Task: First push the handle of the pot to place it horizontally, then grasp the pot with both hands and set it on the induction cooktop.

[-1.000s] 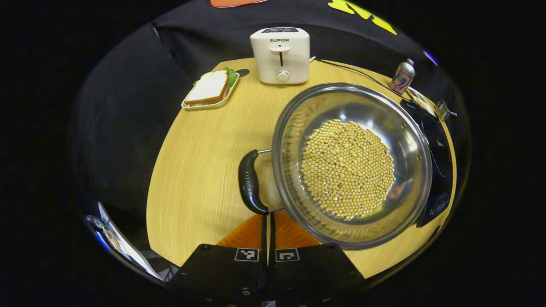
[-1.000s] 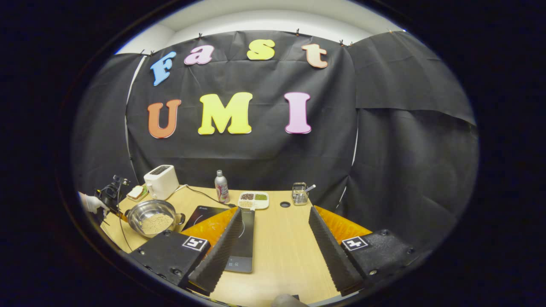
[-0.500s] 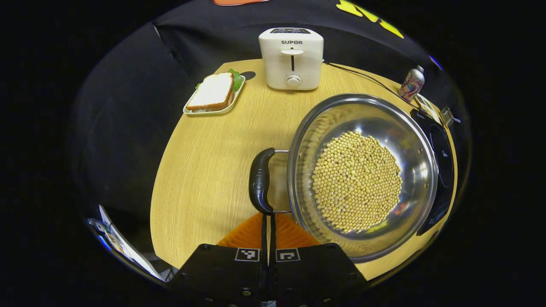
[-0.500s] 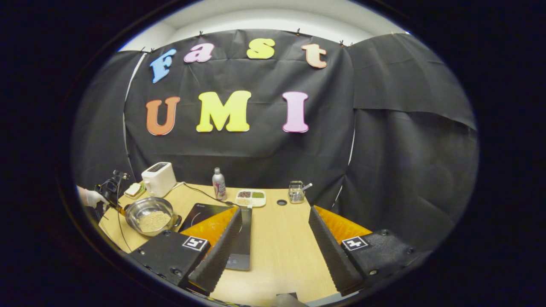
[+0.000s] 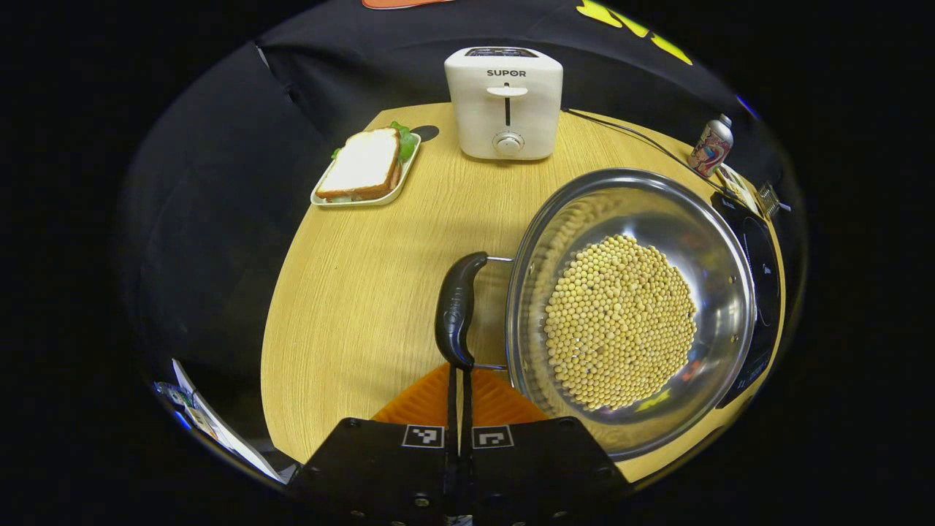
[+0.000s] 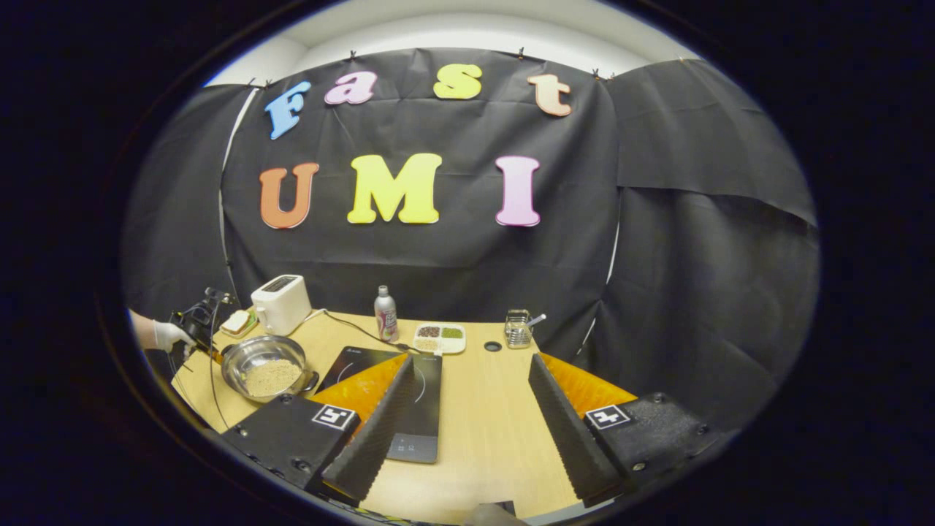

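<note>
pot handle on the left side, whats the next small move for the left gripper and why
Probably keep nudging the black handle outward with the shut left gripper, whose tip sits at the handle's near end. The right gripper hangs open over the induction cooktop, away from the pot of soybeans, so a two-handed lift isn't set up yet.

From my remote seat, the one word I can read is "SUPOR", printed in dark capitals on the front of the white toaster [image 5: 504, 102] at the far edge of the counter [image 5: 350, 292], above its lever slot and dial. The printed can [image 5: 710, 147] off to the right carries colourful artwork too small for me to make out. Each finger base of the left hand-held gripper [image 5: 459, 394] bears a black-and-white square marker, a pattern rather than text.
</note>
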The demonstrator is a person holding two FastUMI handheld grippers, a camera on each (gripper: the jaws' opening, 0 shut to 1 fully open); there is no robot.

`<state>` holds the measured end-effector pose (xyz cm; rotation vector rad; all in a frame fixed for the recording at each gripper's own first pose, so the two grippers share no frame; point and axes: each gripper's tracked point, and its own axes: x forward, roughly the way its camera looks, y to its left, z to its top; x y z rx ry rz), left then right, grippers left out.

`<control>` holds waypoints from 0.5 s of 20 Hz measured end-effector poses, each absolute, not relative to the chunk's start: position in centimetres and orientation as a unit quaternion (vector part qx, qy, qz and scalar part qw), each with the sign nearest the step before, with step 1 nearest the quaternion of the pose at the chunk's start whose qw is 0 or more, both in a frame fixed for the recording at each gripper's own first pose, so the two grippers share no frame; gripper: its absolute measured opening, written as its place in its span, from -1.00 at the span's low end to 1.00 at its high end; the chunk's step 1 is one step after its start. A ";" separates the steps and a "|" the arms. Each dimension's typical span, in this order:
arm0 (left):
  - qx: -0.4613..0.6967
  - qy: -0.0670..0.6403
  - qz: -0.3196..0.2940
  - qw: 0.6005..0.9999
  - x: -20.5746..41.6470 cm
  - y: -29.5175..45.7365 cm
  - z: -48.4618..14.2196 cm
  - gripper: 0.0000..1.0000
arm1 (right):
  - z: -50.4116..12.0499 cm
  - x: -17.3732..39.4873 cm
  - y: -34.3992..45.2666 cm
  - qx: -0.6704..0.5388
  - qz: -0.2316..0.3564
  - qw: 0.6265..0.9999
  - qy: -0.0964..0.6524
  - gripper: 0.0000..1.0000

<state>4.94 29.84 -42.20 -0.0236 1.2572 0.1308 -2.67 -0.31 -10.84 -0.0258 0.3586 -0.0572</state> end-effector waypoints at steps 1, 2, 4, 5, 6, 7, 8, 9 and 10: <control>-0.012 0.588 0.062 0.807 4.8 29.8 -42.1 -1.00 | -10.9 -2.8 -0.3 -0.013 -0.026 0.983 0.180 0.94; -0.011 0.584 0.064 0.809 4.6 29.8 -41.8 -1.00 | -11.1 -3.2 -0.3 -0.013 -0.023 0.983 0.181 0.94; -0.014 0.576 0.065 0.815 3.7 29.5 -41.0 -1.00 | -11.6 -3.8 -0.4 -0.008 -0.017 0.982 0.186 0.94; -0.014 0.571 0.069 0.818 2.9 29.6 -40.4 -1.00 | -11.8 -4.2 -0.4 -0.001 -0.013 0.982 0.187 0.94; -0.010 0.563 0.078 0.823 1.7 29.8 -39.6 -1.00 | -12.1 -4.5 -0.3 0.006 -0.008 0.982 0.187 0.99; -0.006 0.545 0.085 0.834 1.0 29.9 -38.5 -1.00 | -12.2 -4.8 -0.2 0.011 -0.001 0.982 0.186 0.99; -0.004 0.528 0.090 0.844 0.1 29.8 -37.1 -1.00 | -12.4 -4.9 0.4 0.014 0.011 0.983 0.183 0.99; -0.002 0.510 0.094 0.855 -0.8 29.7 -35.7 -1.00 | -12.5 -5.0 0.9 0.015 0.023 0.983 0.181 0.96; 0.001 0.493 0.102 0.864 -1.9 29.6 -34.3 -1.00 | -13.0 -5.0 1.3 0.013 0.033 0.982 0.185 0.96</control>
